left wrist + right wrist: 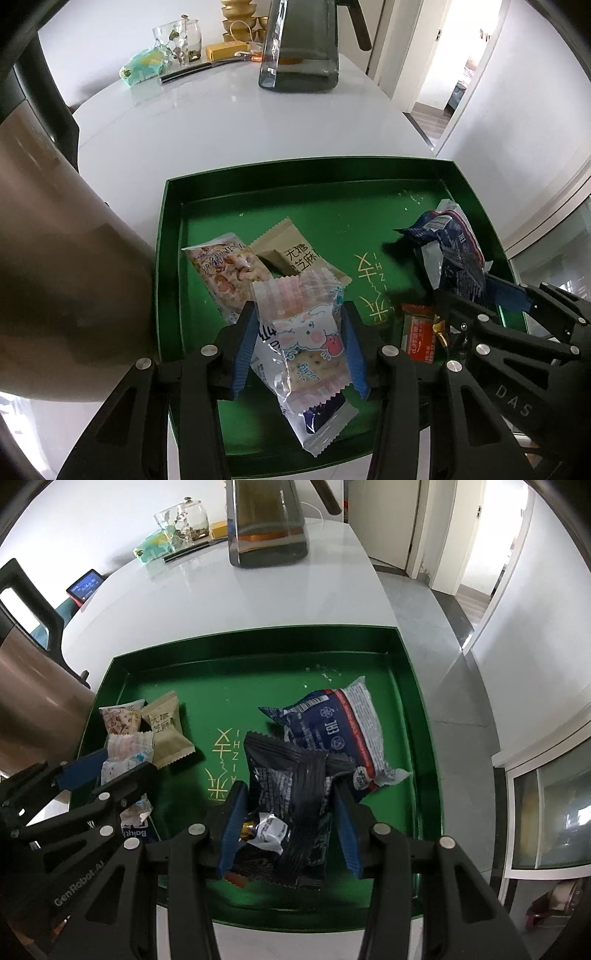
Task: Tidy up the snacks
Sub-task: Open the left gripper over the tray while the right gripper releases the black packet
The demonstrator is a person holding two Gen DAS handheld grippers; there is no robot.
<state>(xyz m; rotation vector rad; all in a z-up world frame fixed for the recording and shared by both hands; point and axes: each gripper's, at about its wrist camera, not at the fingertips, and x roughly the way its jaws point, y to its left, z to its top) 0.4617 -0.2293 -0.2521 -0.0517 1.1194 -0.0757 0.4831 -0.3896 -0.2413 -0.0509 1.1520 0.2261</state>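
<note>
A green tray point(171, 236) point(410, 686) on the white table holds several snack packets. My left gripper point(300, 341) is shut on a pink-and-white rabbit-print packet point(310, 332) over the tray's left side; it also shows in the right wrist view point(127, 755). Behind it lie a nut bar point(221, 273) and a beige packet point(291, 251) point(166, 734). My right gripper point(287, 821) is shut on a black packet point(291, 797) over the tray's middle. A dark blue packet point(340, 727) point(450, 243) lies beyond. A red-orange packet point(419, 334) lies under the right gripper.
A brown metal kettle point(55, 266) point(33, 698) stands close left of the tray. A dark glass pitcher point(299, 48) point(269, 524), a glass jar point(177, 44), a yellow box point(225, 50) and a teal packet point(144, 66) stand at the table's far end. The table edge runs along the right.
</note>
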